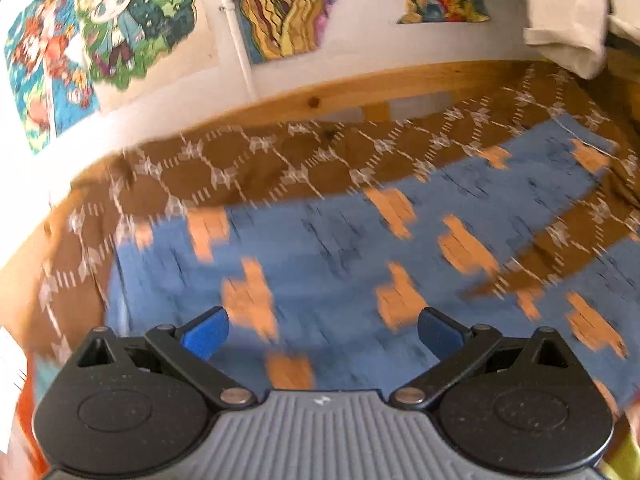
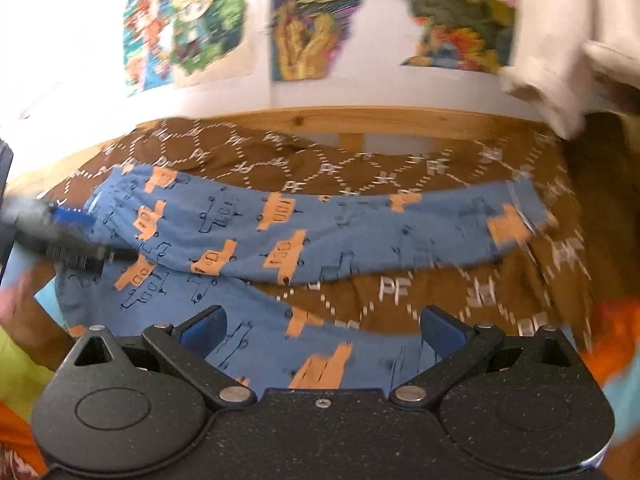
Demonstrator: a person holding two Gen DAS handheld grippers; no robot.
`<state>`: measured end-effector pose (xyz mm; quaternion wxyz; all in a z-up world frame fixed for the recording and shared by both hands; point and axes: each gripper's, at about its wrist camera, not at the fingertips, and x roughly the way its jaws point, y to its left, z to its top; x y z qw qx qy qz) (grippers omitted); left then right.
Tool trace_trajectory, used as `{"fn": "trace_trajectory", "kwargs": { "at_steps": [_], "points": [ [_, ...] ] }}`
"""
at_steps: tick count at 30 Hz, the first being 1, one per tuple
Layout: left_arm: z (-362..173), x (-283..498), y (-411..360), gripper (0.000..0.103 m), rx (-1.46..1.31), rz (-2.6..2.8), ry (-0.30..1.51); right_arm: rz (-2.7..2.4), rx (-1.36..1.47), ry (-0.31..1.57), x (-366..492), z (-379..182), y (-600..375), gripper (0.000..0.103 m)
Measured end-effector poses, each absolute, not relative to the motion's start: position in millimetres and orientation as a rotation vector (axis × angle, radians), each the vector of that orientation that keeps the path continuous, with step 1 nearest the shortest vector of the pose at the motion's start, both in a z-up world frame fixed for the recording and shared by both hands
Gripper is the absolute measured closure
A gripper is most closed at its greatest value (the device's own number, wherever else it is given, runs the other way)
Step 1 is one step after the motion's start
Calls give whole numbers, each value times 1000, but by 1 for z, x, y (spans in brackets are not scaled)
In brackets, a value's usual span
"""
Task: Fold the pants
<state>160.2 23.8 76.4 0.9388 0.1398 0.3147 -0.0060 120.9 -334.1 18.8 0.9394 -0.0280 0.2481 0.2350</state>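
Both grippers, left and right, are gaping wide, empty, over blue pants lying on the brown bedspread; posters are filling the upper frame.

The brown patterned bedspread carries the white dotted letters "PF", repeated inside its hexagon lattice and clearest in the right wrist view, just below the blue trousers. In the left wrist view the same marks are too blurred to read.

Brown patterned bedspread, wooden bed rail, colourful wall posters.
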Motion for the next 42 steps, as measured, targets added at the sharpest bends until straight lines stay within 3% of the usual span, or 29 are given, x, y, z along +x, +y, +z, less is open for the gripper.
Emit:
{"fn": "trace_trajectory", "kwargs": {
  "at_steps": [7, 11, 17, 18, 19, 21, 23, 29, 31, 32, 33, 34, 36, 39, 42],
  "points": [
    [115, 263, 47, 0, 386, -16, 585, 657, -231, 592, 236, 44, -335, 1],
    [109, 309, 65, 0, 432, -213, 676, 717, -268, 648, 318, 50, -326, 1],
    [95, 346, 90, 0, 430, -258, 750, 849, -317, 724, 416, 39, -295, 13],
    [91, 350, 92, 2, 438, -259, 768, 876, -325, 726, 427, 36, -289, 20],
    [88, 354, 94, 7, 446, -263, 788, 902, -333, 720, 435, 34, -285, 33],
    [79, 358, 97, 13, 465, -295, 842, 968, -362, 725, 447, 29, -274, 42],
    [72, 360, 100, 21, 479, -322, 881, 1035, -391, 746, 454, 23, -266, 42],
    [55, 366, 99, 59, 544, -320, 946, 1028, -433, 845, 471, 0, -253, 41],
    [53, 364, 95, 81, 569, -327, 943, 1017, -422, 861, 472, -9, -255, 43],
    [53, 364, 92, 87, 577, -323, 938, 1007, -415, 855, 471, -10, -256, 47],
    [53, 363, 91, 93, 580, -308, 932, 1004, -417, 850, 469, -10, -257, 63],
    [52, 362, 89, 97, 582, -295, 926, 999, -426, 843, 467, -9, -256, 80],
    [53, 358, 86, 100, 588, -267, 908, 986, -457, 829, 462, -6, -254, 95],
    [58, 350, 82, 102, 592, -223, 859, 958, -529, 785, 450, -1, -249, 103],
    [68, 346, 80, 102, 593, -162, 799, 899, -579, 707, 439, 10, -244, 103]
  ]
}}
